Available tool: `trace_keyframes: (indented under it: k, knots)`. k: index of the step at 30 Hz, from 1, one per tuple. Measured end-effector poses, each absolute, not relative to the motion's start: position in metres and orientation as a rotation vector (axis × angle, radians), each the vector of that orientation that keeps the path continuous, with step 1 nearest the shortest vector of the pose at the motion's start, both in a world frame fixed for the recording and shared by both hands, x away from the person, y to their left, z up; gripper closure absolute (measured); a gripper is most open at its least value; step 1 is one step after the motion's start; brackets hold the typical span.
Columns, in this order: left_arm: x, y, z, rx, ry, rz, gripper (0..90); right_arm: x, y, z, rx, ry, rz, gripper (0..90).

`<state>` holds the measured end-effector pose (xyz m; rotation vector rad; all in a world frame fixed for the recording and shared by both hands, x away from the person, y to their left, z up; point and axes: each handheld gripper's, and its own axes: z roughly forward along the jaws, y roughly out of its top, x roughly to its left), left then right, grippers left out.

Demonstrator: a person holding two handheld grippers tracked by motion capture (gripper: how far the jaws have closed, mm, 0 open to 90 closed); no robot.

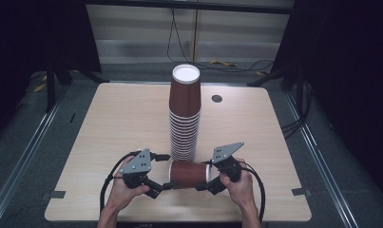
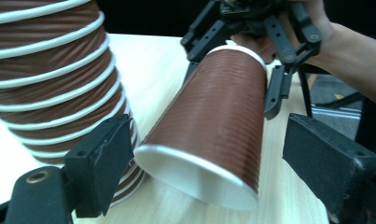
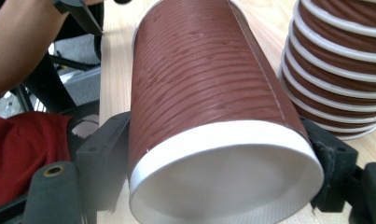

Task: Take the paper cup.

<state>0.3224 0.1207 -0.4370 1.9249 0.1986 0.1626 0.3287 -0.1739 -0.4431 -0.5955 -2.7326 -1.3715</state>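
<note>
Handling: the paper cup (image 1: 189, 174) is likely very light, thin-walled and easily crushed.
Location: held lying sideways low over the table (image 1: 108, 123), just before the cup stack (image 1: 185, 114).
Right gripper (image 1: 209, 186): jaws clamped on the cup's rim end.
Left gripper (image 1: 166, 172): jaws spread, straddling the base end, not pressed in.
Best grip: gently, near the stiffer rolled rim (image 3: 223, 140).

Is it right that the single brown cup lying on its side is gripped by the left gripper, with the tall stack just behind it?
Not quite: the right gripper grips the cup, as the right gripper view shows. The left gripper stands open around its other end. The stack is just behind.
</note>
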Motion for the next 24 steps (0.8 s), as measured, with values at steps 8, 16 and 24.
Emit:
trace_keyframes:
  k: [8,16,24]
  knots:
    - [0.321,0.127,-0.442,1.895,0.244,0.176,15.5,0.327,-0.18,-0.45,-0.634,-2.684,-1.464,21.3]
    - [0.32,0.128,-0.448,1.877,0.261,0.154,15.5,0.325,-0.182,-0.454,-0.622,-2.646,-1.544,21.3]
    - [0.318,0.126,-0.448,1.861,0.257,0.162,15.8,0.323,-0.186,-0.458,-0.623,-2.603,-1.624,21.3]
